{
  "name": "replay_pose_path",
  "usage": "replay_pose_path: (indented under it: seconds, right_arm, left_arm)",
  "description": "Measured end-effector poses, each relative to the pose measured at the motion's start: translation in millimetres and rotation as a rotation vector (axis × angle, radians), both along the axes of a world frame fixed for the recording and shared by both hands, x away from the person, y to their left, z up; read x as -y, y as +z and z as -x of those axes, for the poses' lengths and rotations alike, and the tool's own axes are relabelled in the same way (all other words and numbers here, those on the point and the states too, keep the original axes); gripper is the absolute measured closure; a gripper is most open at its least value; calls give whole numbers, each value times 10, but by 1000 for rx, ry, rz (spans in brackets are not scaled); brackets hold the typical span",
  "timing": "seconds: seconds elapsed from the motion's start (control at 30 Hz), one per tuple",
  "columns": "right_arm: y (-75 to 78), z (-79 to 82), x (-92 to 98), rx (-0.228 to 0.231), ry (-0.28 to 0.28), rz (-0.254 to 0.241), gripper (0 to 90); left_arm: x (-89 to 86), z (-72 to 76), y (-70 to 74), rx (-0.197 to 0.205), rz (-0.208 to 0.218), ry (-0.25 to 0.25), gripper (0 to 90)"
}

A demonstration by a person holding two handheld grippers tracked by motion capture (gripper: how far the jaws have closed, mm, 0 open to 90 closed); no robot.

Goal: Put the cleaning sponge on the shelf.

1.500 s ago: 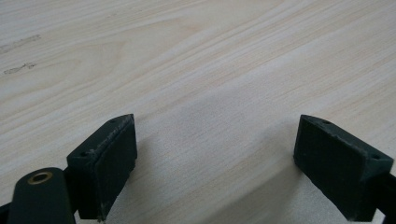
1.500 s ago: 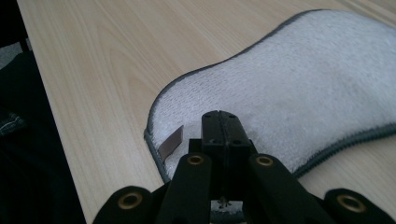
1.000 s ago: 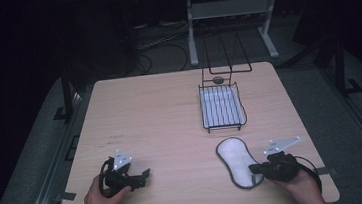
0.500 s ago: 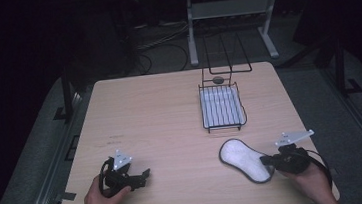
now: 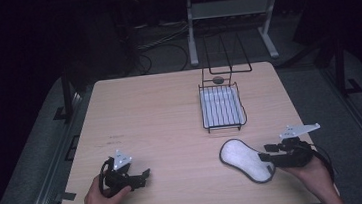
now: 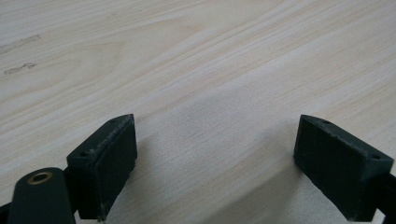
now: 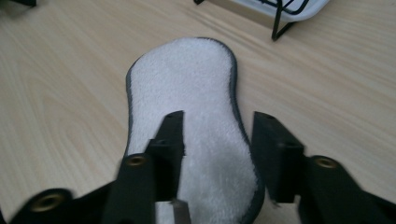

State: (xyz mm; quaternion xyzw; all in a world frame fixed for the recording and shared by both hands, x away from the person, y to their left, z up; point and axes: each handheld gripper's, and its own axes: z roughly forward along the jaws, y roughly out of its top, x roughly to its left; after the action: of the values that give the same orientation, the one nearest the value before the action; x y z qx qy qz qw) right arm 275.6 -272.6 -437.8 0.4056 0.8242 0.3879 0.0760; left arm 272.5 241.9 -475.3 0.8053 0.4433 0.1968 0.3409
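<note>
— Where do we have the white pad (image 5: 247, 160) now?

— Flat on the wooden table (image 5: 170, 113), near our front edge on the right side; its grey-edged oval lies just in front of the wire rack (image 5: 222, 107), apart from it; in the right gripper view the pad (image 7: 196, 126) runs lengthwise away from us, with the rack's foot (image 7: 280, 25) beyond its far end.

— And our right gripper (image 5: 267, 158)?

— Its tips sit at the pad's near end; the jaws have just been opening and now stand partly apart; in the right gripper view one finger (image 7: 170, 140) is over the white pile and the other (image 7: 273, 154) at the grey edge, with the pad's near end between them; we cannot tell whether either one touches it.

— The left gripper (image 5: 143, 176)?

— Low over bare table near the front left; its fingers (image 6: 105, 158) stand wide apart with nothing but wood grain between them.
</note>
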Motion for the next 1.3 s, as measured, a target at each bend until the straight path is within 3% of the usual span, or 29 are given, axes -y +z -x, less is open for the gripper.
replay_pose_path:
  seconds: [0.07,0.1,0.2,0.33,0.73,0.8,1.3]
  right_arm:
    - [12,-32,-17,0,-7,-2,385]
    - [12,-32,-17,0,-7,-2,385]
    - [39,-97,-56,7,-15,-9,236]
    - [63,-147,-98,23,-13,-16,137]
    - [14,-190,-262,36,29,15,89]
    - [-27,-194,-319,29,39,42,81]
    - [-165,-201,-446,-17,52,64,60]
  left_arm:
    - [1,1,0,0,0,1,126]
    - [1,1,0,0,0,1,126]
    - [0,1,0,0,0,1,126]
    - [0,0,0,0,0,0,126]
    - [1,1,0,0,0,1,126]
    - [0,0,0,0,0,0,126]
    - [0,1,0,0,0,1,126]
